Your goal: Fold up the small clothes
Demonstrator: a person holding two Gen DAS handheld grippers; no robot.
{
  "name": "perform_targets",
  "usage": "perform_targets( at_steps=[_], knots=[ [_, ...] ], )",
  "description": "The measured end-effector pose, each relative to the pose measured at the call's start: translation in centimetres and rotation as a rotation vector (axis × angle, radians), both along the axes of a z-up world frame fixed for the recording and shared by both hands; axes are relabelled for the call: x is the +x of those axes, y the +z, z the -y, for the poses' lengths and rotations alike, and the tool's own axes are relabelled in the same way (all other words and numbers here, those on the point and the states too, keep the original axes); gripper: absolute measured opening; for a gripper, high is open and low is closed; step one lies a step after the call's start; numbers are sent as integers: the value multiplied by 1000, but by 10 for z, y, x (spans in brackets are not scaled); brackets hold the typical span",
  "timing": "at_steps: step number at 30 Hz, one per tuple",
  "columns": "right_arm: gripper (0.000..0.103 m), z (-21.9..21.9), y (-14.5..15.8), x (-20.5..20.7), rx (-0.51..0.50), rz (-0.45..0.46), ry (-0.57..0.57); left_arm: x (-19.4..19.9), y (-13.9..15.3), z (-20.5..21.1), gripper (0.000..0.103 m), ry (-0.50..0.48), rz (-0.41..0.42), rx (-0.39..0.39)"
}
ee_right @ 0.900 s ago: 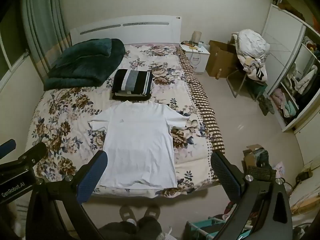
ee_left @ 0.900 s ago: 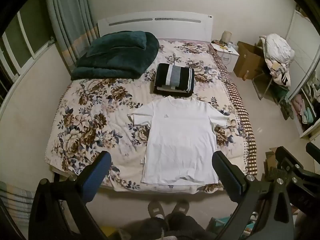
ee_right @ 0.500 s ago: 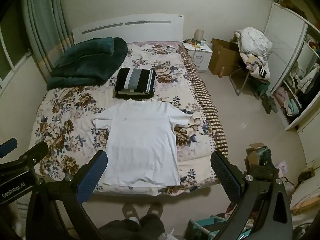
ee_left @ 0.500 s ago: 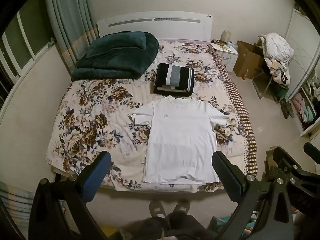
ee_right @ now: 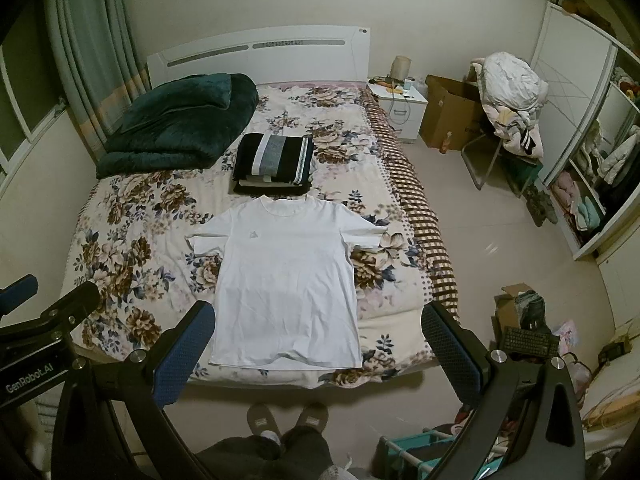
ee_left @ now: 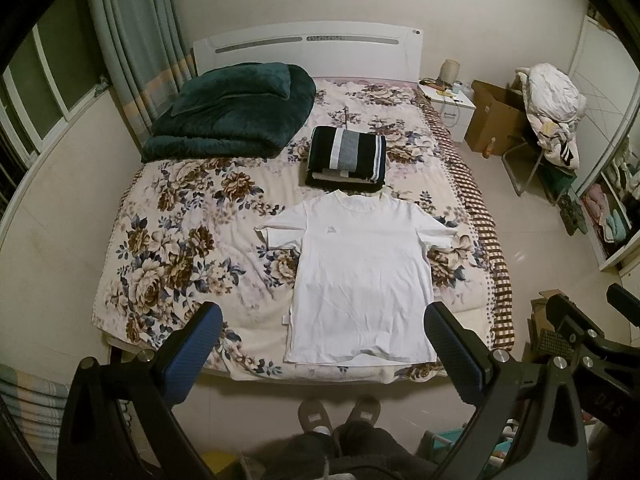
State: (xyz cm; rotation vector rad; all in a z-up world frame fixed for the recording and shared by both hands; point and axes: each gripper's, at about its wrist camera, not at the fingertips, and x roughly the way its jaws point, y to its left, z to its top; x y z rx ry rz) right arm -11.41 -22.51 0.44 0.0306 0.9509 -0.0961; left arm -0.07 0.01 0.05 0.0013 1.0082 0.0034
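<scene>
My left fingers and right fingers hang spread and empty above the bed's foot, where the white tee lies flat, unfolded, behind it a folded pile already done

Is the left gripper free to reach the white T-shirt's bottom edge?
Probably yes: the left gripper is open and empty, the white T-shirt lies flat at the bed's near edge, nothing lying over its hem.

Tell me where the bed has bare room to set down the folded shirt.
Widest free patch: floral bedspread left of the white T-shirt, below the green blanket. A narrower strip lies between the shirt and the checkered edge. Crowded directly behind the collar, where the striped stack sits.
</scene>
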Motion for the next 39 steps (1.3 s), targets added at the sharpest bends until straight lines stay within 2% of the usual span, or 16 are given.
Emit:
perform_targets(
  at_steps=[33, 34, 39],
  knots=[
    [103, 6, 6, 0, -1, 7, 0, 1, -2, 3, 103, 1, 5, 1],
    [103, 7, 6, 1, -1, 7, 0, 7, 8, 6, 103, 0, 5, 1],
    [103, 6, 6, 0, -2, 8, 1, 8, 9, 8, 103, 2, 4, -2]
  ],
)
